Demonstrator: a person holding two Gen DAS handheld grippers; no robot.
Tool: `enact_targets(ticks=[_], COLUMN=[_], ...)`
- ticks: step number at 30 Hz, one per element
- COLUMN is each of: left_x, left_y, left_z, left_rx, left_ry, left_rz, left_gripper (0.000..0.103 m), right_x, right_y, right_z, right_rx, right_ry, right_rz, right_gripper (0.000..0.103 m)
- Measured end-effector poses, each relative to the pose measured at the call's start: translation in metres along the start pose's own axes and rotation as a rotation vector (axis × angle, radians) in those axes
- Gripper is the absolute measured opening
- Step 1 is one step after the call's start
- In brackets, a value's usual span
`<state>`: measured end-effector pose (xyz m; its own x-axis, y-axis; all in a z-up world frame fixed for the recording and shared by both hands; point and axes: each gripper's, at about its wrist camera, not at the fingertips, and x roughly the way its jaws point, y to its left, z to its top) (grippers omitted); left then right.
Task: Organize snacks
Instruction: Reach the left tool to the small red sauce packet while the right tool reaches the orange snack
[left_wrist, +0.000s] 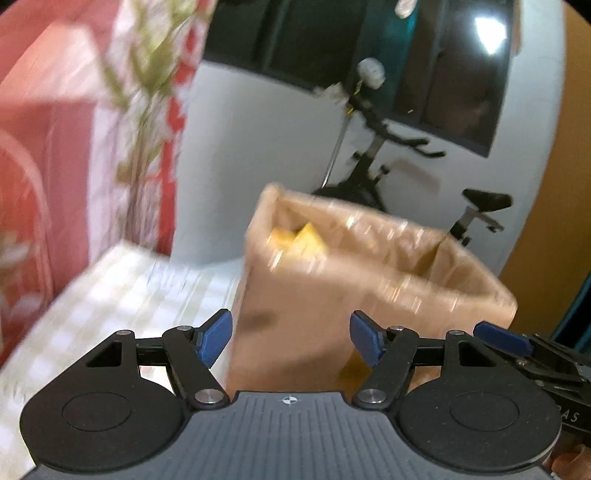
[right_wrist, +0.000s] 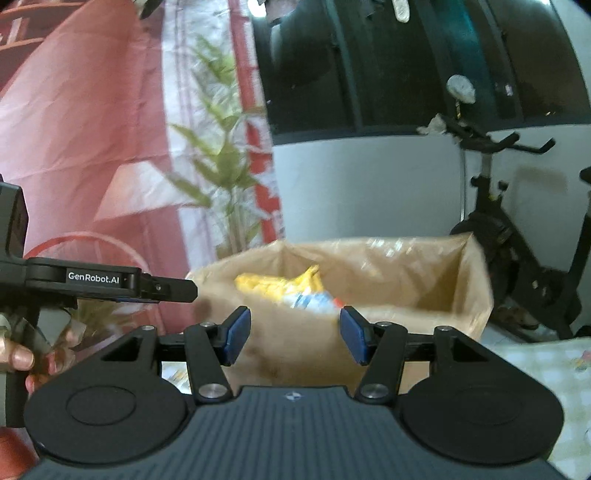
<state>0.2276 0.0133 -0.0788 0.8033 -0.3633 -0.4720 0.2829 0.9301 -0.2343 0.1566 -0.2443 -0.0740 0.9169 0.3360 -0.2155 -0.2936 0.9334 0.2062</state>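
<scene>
A tan cardboard box (left_wrist: 306, 321) lined with clear plastic stands on the checked tablecloth (left_wrist: 122, 295). Yellow snack packets (left_wrist: 299, 240) lie inside it at the left. My left gripper (left_wrist: 291, 341) is open and empty, just in front of the box's near wall. In the right wrist view the same box (right_wrist: 295, 347) holds yellow and white-blue snack packets (right_wrist: 291, 288). My right gripper (right_wrist: 291, 338) is open and empty, close to the box's front. The left gripper's black body (right_wrist: 110, 284) shows at the left, beside the box.
A red and white patterned curtain (right_wrist: 110, 147) hangs behind the table at the left. A black exercise bike (right_wrist: 517, 236) stands behind the box against a white wall, under dark windows (right_wrist: 406, 62). The tablecloth (right_wrist: 546, 373) continues at the right.
</scene>
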Motion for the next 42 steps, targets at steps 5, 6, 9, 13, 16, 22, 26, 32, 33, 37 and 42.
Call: enact_targets(ticks=[5,6,9,13,16,22,26,32,33,37,42], left_x=[0.006,0.008,0.015,0.03,0.038,0.043,0.05,0.057,0.058,0.057,0.054], left_y=[0.019,0.021,0.027,0.037,0.041,0.031,0.012,-0.01,-0.012,-0.018,-0.022], left_z=[-0.043,-0.051,-0.077,-0.104,-0.114,-0.122,-0.126,-0.131,-0.132,-0.136,-0.142], left_rx=[-0.088,-0.103,-0.161,-0.245,-0.27,-0.21,-0.088,0.074,0.094,0.156,0.21], left_ry=[0.128,0.155,0.235,0.351,0.396,0.395,0.378,0.34,0.332,0.306,0.252], left_rz=[0.019,0.027,0.05,0.076,0.102,0.101,0.11,0.11,0.112,0.118,0.097], left_gripper=[0.067,0.065,0.062,0.059,0.059,0.06,0.061,0.061,0.061,0.061,0.042], right_x=[0.007,0.009,0.017,0.027,0.034,0.044,0.046,0.046,0.046,0.045,0.047], right_y=[0.012,0.015,0.02,0.019,0.015,0.002,-0.007,-0.015,-0.016,-0.023,-0.03], right_z=[-0.026,-0.031,-0.047,-0.062,-0.073,-0.094,-0.102,-0.107,-0.108,-0.112,-0.109], right_rx=[0.002,0.004,0.009,0.015,0.026,0.05,0.065,0.058,0.06,0.075,0.09], right_ry=[0.067,0.087,0.14,0.195,0.243,0.335,0.36,0.372,0.374,0.382,0.363], right_rz=[0.047,0.064,0.096,0.101,0.085,0.036,0.0,-0.042,-0.049,-0.078,-0.122], right_gripper=[0.057,0.057,0.056,0.056,0.056,0.056,0.056,0.056,0.056,0.056,0.052])
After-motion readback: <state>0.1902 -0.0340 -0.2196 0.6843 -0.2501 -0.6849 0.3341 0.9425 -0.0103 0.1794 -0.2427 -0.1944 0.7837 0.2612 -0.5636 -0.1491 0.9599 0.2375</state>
